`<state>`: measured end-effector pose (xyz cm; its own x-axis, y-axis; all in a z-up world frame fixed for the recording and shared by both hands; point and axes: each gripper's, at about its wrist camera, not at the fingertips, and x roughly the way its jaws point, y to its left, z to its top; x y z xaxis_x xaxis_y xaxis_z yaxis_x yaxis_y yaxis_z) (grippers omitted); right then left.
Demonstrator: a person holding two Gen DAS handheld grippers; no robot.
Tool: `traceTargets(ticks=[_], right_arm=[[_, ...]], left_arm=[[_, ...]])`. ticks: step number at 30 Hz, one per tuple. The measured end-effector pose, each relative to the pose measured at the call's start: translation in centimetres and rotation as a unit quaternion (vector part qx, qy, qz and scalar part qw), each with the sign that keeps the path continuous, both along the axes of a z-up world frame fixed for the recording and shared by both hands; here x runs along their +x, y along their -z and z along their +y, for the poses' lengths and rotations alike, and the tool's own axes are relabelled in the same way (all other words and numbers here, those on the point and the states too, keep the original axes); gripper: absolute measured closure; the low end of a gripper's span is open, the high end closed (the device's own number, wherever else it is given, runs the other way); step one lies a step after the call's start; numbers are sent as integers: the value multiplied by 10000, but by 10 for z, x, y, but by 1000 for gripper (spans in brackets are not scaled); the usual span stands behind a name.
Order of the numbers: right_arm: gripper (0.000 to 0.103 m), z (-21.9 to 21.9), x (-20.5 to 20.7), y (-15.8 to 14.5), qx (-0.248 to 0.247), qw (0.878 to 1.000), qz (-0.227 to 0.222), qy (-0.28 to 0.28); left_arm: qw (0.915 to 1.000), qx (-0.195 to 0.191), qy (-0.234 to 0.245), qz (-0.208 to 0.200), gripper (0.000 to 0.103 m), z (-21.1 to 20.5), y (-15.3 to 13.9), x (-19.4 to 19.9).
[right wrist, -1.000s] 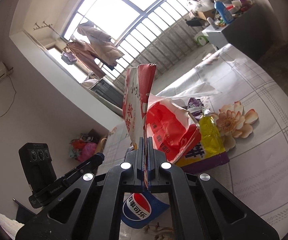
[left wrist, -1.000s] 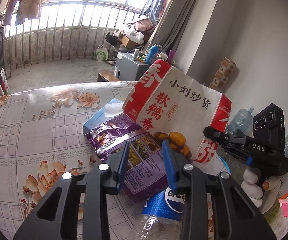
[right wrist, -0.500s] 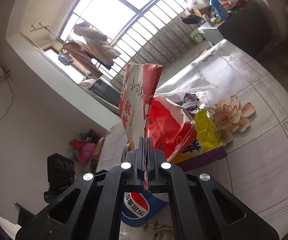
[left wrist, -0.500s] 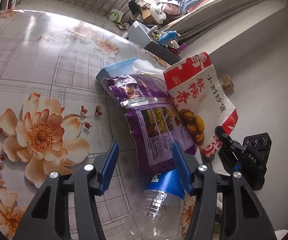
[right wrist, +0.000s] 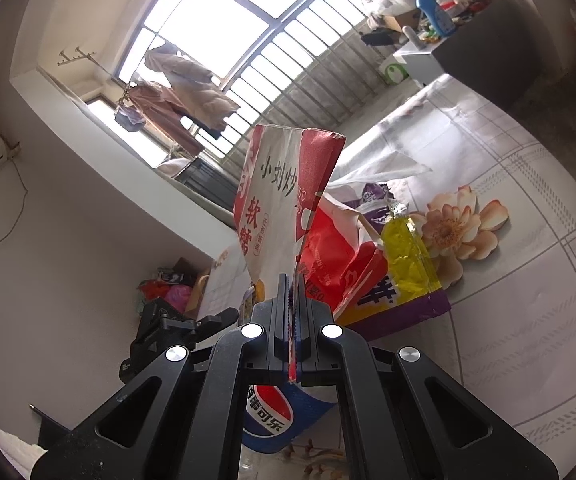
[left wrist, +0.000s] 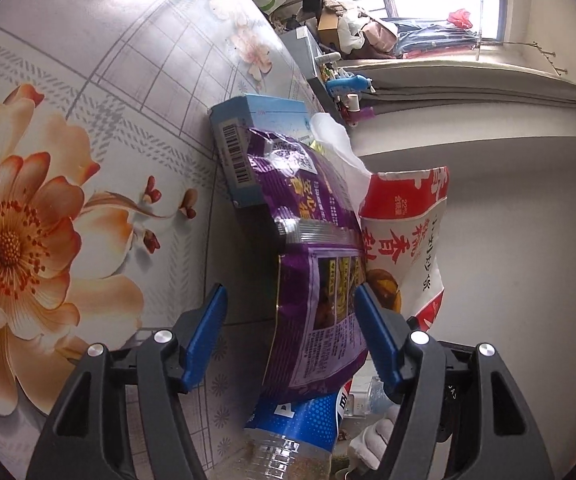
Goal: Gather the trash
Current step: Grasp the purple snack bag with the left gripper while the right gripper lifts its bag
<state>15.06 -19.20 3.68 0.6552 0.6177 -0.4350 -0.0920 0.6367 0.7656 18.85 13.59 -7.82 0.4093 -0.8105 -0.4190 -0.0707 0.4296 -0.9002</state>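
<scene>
On the floral-patterned surface (left wrist: 88, 80), the left gripper (left wrist: 288, 340) had just been spreading its blue-padded jaws and had dropped and rolled toward the pile since a second before; they now stood wide on either side of the lower end of the purple snack bag (left wrist: 311, 260), with neither pad pressing it. That read as the approach to a grasp, so the bag was not yet collected. Behind the purple bag lay a light blue tissue box (left wrist: 248, 140), and under its near end a clear plastic bottle with a blue Pepsi label (left wrist: 295, 424), which could get caught in the closing jaws. To the right stood the red-and-white paper bag (left wrist: 403, 248), probably the receptacle for the trash, though its inside was hidden. The right gripper (right wrist: 291, 320) was fully closed on that bag's edge and held it upright, as it had a second earlier. A yellow wrapper (right wrist: 403, 252) leaned beside it.
</scene>
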Motion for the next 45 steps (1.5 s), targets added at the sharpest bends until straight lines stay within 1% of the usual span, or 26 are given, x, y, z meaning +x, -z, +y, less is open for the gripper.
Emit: traceTargets(ticks=[4, 6, 7, 9, 10, 11, 12, 14, 17, 19, 22, 25, 28, 33, 39, 45], right_arm=[[102, -1, -1, 2, 33, 10000, 17, 4], [102, -1, -1, 2, 52, 10000, 20, 4], [102, -1, -2, 2, 52, 10000, 16, 4], [102, -1, -2, 0, 68, 10000, -7, -2], [102, -1, -3, 0, 70, 10000, -25, -2], [102, -1, -4, -2, 72, 10000, -46, 0], [102, -2, -4, -3, 92, 9999, -73, -1], [103, -4, -6, -7, 138, 9998, -138, 4], [103, -7, -10, -15, 186, 9994, -274, 22], [103, -10, -14, -22, 186, 9991, -374, 62], [103, -16, -19, -32, 157, 9983, -535, 166], [103, -25, -26, -43, 123, 9970, -698, 310], [103, -34, -33, -50, 103, 9954, -825, 478], [103, -51, -48, -56, 118, 9926, -945, 751], [103, -67, -63, -58, 115, 9893, -981, 1072], [103, -81, -79, -63, 172, 9846, -1098, 1349]], left_arm=[[9999, -71, 87, -53, 40, -6, -3, -1], [9998, -76, 106, -147, 42, -7, -7, -3], [9996, -52, 112, -247, 45, -8, -11, -4], [9990, 78, 124, -431, 58, -11, -21, -6], [9985, 150, 123, -506, 61, -12, -26, -7], [9980, 244, 102, -581, 68, -14, -31, -8], [9975, 287, 96, -640, 74, -14, -35, -9], [9965, 301, 117, -773, 83, -15, -43, -12], [9937, 341, 171, -1049, 91, -18, -57, -18], [9910, 413, 227, -1252, 92, -21, -67, -23], [9843, 536, 343, -1644, 92, -32, -86, -30], [9762, 632, 485, -2016, 93, -45, -107, -36], [9688, 732, 620, -2287, 93, -56, -123, -41], [9518, 1050, 744, -2785, 93, -72, -147, -55], [9354, 1251, 868, -3191, 93, -79, -165, -69], [9240, 1261, 938, -3487, 93, -86, -185, -83]])
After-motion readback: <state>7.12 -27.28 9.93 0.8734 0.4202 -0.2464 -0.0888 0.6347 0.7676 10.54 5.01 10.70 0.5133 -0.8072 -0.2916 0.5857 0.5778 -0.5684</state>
